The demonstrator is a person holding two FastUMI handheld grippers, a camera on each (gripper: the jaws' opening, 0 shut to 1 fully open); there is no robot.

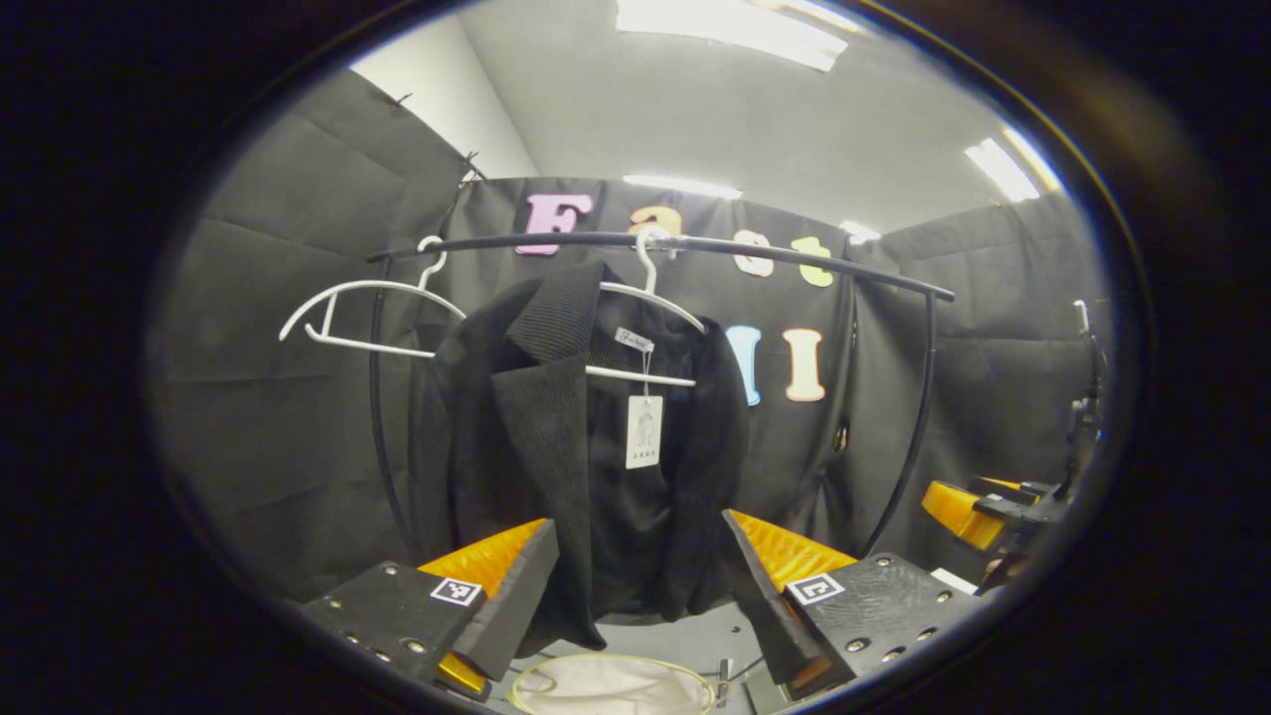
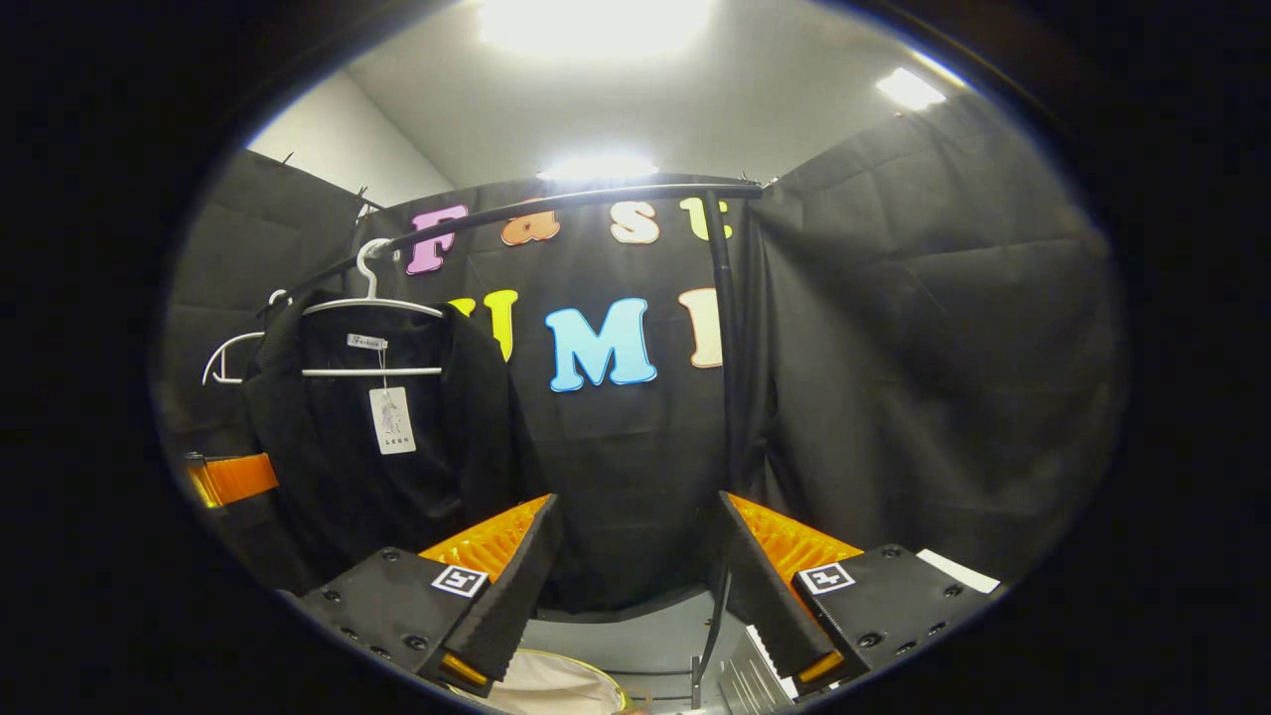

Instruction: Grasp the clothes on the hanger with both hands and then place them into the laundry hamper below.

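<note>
Left gripper view: a black jacket with a ribbed lapel [image 1: 556, 447] hangs at centre frame on a thin white wire hanger [image 1: 650, 318], w/ a white paper price tag [image 1: 644, 431] dangling at its neck. The hanger hooks over a curved black metal rail [image 1: 695, 244] running across the upper middle. A second, bare white hanger [image 1: 362, 313] hangs on the same rail, upper left, just beside the jacket's shoulder. The left gripper [image 1: 640, 596] sits at bottom centre, fingers spread wide apart, holding nothing; the jacket's lower hem shows in the gap between them but whether it touches them can't be told. At the very bottom centre, the round pale fabric laundry hamper w/ a yellowish rim [image 1: 611, 685] lies below the jacket. At the far right edge, the right gripper [image 1: 978, 506] shows partly, well apart from the jacket.

Right gripper view: the same black jacket [image 2: 367, 467] hangs left of centre, tag [image 2: 391, 420] at its front, hanger [image 2: 372, 303] on the rail [image 2: 556, 204]. The right gripper [image 2: 635, 586] is at bottom centre, fingers wide open, empty, pointed at the black cloth wall to the right of the jacket. The rail's upright black post [image 2: 730, 387] stands right of centre. The hamper rim [image 2: 556, 685] peeks in at the bottom. Part of the left gripper [image 2: 233, 479] shows at the left edge, near the jacket's side.
</note>
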